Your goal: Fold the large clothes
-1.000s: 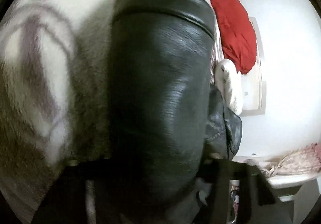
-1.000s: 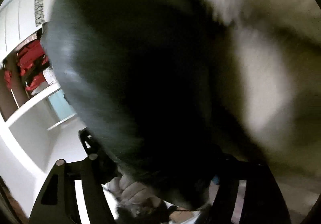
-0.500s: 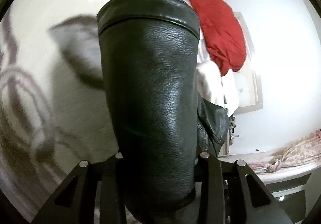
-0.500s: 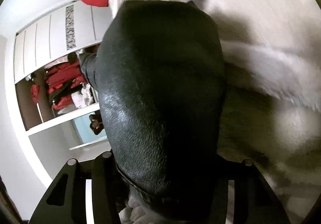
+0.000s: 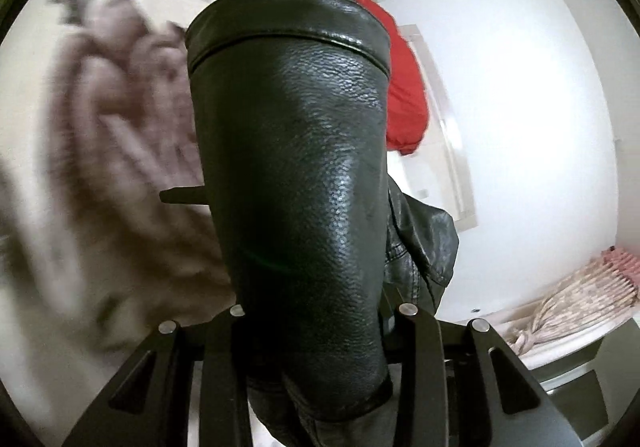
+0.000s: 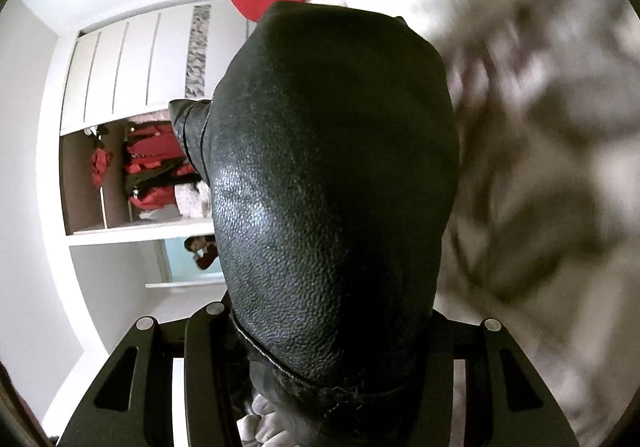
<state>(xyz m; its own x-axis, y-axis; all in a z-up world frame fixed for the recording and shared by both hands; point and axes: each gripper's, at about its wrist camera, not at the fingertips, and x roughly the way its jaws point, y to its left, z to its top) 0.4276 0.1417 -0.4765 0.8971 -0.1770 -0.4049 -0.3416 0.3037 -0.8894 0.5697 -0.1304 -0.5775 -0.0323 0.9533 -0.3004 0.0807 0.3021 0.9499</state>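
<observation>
The left gripper [image 5: 320, 331] is clamped on a thick fold of a black leather jacket [image 5: 296, 151], which is held between its two fingers [image 5: 420, 359] and fills the middle of the left wrist view. The jaws have just been closing, with the leather between them. A stitched seam is seen across the upper part of the fold, and more of the jacket hangs to the right. The right gripper [image 6: 320, 339] is likewise closed on the jacket [image 6: 332, 183], its jaws having just been drawn in around the leather. Beyond the jacket, a blurred patterned blanket [image 5: 100, 135] is seen lying on the bed. A red garment [image 5: 404, 87] lies further back, against white walls. In the right wrist view an open wardrobe [image 6: 132, 167] with red clothes inside is shown at the left.
</observation>
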